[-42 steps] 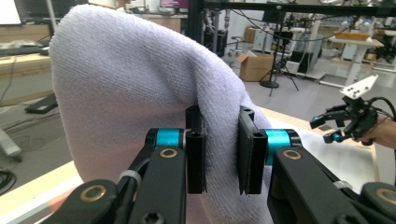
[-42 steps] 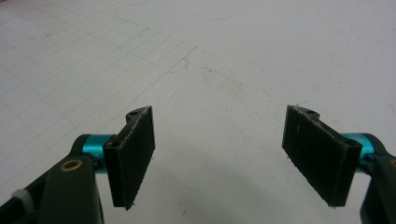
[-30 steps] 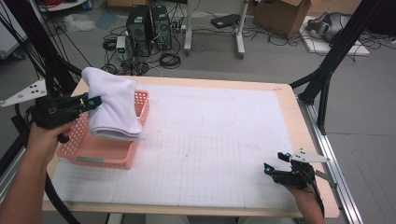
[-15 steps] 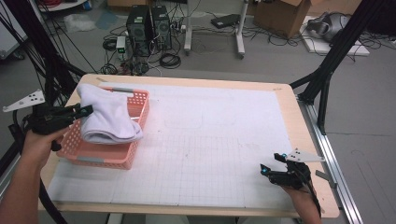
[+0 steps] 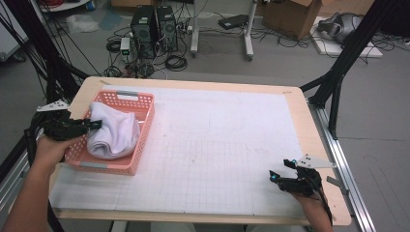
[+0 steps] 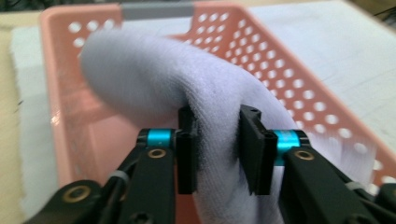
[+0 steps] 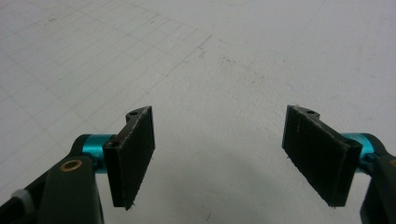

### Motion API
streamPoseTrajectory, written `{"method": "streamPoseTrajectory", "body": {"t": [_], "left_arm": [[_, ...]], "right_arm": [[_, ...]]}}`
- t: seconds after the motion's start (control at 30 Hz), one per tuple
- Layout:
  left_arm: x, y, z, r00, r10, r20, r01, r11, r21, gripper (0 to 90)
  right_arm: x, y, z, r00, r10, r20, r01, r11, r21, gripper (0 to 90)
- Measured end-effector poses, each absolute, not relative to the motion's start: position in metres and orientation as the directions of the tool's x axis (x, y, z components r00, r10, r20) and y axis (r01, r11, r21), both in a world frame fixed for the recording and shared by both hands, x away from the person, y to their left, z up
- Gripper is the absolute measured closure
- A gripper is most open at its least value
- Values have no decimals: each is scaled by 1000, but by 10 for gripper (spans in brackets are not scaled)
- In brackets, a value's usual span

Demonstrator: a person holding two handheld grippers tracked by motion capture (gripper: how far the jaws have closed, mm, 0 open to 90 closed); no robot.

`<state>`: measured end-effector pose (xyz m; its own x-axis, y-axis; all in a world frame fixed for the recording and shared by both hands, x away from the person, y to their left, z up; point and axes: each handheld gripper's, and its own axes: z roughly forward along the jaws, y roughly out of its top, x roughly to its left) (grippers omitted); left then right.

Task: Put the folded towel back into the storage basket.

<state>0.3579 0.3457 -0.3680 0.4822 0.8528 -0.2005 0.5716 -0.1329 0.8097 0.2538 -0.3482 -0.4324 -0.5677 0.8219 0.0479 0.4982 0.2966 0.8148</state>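
Note:
A white towel (image 5: 113,135) lies bunched inside the pink perforated basket (image 5: 145,104) at the table's left. My left gripper (image 5: 96,124) reaches over the basket's left rim. In the left gripper view the towel (image 6: 154,70) still fills the gap of that gripper (image 6: 217,149), and both pads touch the cloth. Its jaws have just been opening with the towel between them. The basket wall (image 6: 299,93) rises behind. My right gripper (image 5: 273,176) rests low at the table's front right; its jaws (image 7: 219,154) stand wide open over bare mat.
A white gridded mat (image 5: 217,145) covers the wooden table. Black frame legs (image 5: 338,72) stand at the right and left edges. Computer towers (image 5: 154,24), cables and boxes sit on the floor beyond the far edge.
My left gripper has sunk and carried the towel down from above the basket into it; the towel now lies inside. The right gripper has kept still.

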Motion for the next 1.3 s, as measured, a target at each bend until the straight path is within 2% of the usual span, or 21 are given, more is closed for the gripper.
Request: {"method": "streamPoseTrajectory", "body": {"t": [0.1, 0.17, 0.27, 0.33, 0.4, 0.47, 0.53, 0.63, 0.77, 0.83, 0.9, 1.03, 1.2, 1.3], "left_arm": [[361, 342, -369, 410, 888, -209, 631, -111, 768, 515], [361, 342, -368, 378, 905, -194, 635, -102, 766, 452], [356, 342, -362, 317, 935, -159, 610, -73, 789, 390], [351, 341, -354, 289, 949, -128, 556, -57, 830, 363], [347, 338, -348, 299, 947, -115, 518, -60, 853, 362], [344, 329, -346, 341, 933, -113, 511, -83, 855, 401], [345, 320, -349, 368, 924, -108, 532, -114, 839, 444], [353, 305, -360, 357, 930, -92, 606, -155, 780, 469], [368, 289, -375, 316, 947, -55, 704, -195, 682, 463], [373, 283, -378, 289, 957, 15, 724, -229, 651, 467], [380, 281, -384, 252, 968, 13, 763, -207, 613, 459], [391, 276, -398, 239, 970, 35, 807, -218, 549, 435], [399, 267, -406, 252, 968, 17, 811, -221, 543, 378], [400, 263, -409, 294, 956, 13, 787, -249, 564, 381]], "right_arm": [[254, -348, -432, -566, 823, 48, 499, 296, 815, 244], [254, -348, -432, -569, 821, 46, 496, 298, 816, 245], [253, -348, -432, -566, 823, 50, 500, 294, 815, 244], [253, -348, -432, -566, 823, 50, 499, 293, 816, 245], [253, -348, -432, -567, 822, 51, 499, 294, 815, 245], [253, -347, -432, -567, 822, 50, 500, 295, 814, 245], [254, -347, -432, -570, 820, 48, 497, 298, 815, 245], [254, -346, -432, -574, 818, 47, 494, 300, 816, 245], [253, -347, -431, -573, 818, 49, 496, 300, 815, 245], [253, -348, -431, -573, 818, 47, 493, 298, 817, 244], [252, -348, -431, -572, 819, 53, 496, 294, 817, 245], [253, -349, -431, -574, 817, 52, 496, 296, 816, 245], [253, -349, -431, -574, 817, 54, 498, 296, 815, 245], [253, -349, -432, -573, 817, 59, 500, 292, 815, 245]]}}
